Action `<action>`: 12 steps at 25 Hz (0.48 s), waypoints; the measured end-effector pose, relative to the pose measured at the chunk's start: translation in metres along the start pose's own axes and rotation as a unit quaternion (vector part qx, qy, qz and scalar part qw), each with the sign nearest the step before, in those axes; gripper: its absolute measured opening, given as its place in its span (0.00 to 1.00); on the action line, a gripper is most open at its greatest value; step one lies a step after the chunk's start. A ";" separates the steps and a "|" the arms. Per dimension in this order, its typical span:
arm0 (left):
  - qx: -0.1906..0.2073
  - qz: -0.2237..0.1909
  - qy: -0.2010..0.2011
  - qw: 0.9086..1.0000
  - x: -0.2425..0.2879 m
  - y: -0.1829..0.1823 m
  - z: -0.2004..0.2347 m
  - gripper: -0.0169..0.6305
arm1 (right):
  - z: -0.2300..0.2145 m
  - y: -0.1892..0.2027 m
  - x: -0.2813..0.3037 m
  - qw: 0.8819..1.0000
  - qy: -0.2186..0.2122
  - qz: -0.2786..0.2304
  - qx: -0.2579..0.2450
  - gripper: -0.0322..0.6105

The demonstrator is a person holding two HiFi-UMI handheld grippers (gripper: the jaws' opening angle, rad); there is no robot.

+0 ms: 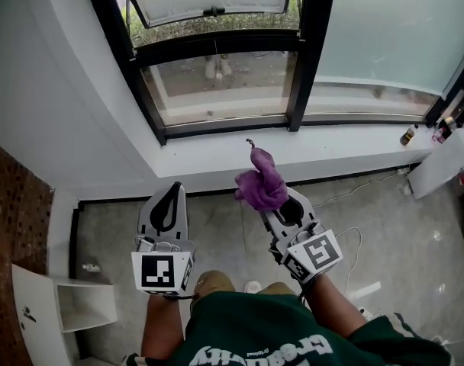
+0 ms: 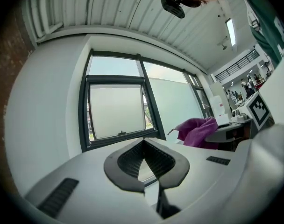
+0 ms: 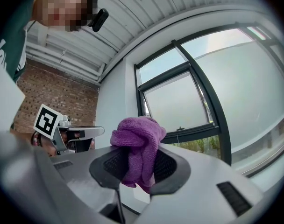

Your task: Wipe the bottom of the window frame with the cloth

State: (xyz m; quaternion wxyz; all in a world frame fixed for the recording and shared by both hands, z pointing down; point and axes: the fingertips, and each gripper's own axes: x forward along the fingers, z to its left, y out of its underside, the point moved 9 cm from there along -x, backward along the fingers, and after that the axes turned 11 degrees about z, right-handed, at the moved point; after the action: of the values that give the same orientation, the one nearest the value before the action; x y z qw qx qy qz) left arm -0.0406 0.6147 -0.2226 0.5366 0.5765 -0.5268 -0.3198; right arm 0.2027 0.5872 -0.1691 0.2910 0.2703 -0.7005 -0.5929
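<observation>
nearest in the head view, both grippers sit low over the floor (image 1: 385, 227), marker cubes toward the person, jaws pointing far toward the window; left gripper (image 1: 173, 191) has its jaws pressed together at the tips with nothing between them, confirmed in the left gripper view; right gripper (image 1: 276, 203) is clenched on the purple cloth (image 1: 259, 183), and the right gripper view shows the cloth pinched between the pads with a bunched wad standing out past the tips and a small tail hanging below; cloth is in the air, touching neither sill nor frame; just beyond the cloth is the white sill (image 1: 331, 152); beyond that, at the sill's far edge, the bottom of the window frame (image 1: 224, 126), a dark rail; key relation: the rail lies straight ahead of the right jaws, on the far side of the sill, its long axis running left to right across the jaws' pointing direction; right gripper is the nearer one and carries the cloth, left is off to the left and idle; judgement: wiping not started; next move looks like a reach forward to land the wad on the rail, then a sideways sweep along it.
</observation>
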 end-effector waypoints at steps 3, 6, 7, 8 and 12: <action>0.000 0.006 -0.017 1.000 0.009 0.007 0.010 0.04 | -0.007 0.008 0.011 1.000 -0.011 0.001 0.006 0.24; 0.000 0.007 -0.024 1.000 0.029 0.015 0.023 0.04 | -0.018 0.015 0.031 1.000 -0.014 0.002 0.009 0.24; 0.000 0.008 -0.023 1.000 0.036 0.019 0.027 0.04 | -0.021 0.019 0.039 1.000 -0.014 0.002 0.011 0.24; -0.001 0.009 -0.022 1.000 0.044 0.023 0.030 0.04 | -0.024 0.022 0.047 1.000 -0.014 0.002 0.012 0.24; -0.003 0.004 -0.009 1.000 0.088 0.039 0.052 0.04 | -0.039 0.033 0.090 1.000 -0.009 0.007 0.008 0.24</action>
State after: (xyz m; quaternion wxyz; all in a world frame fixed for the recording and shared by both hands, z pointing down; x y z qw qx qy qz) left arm -0.0787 0.5218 -0.1799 0.5349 0.5697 -0.5330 -0.3243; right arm 0.1686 0.5006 -0.1235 0.2867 0.2629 -0.7095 -0.5876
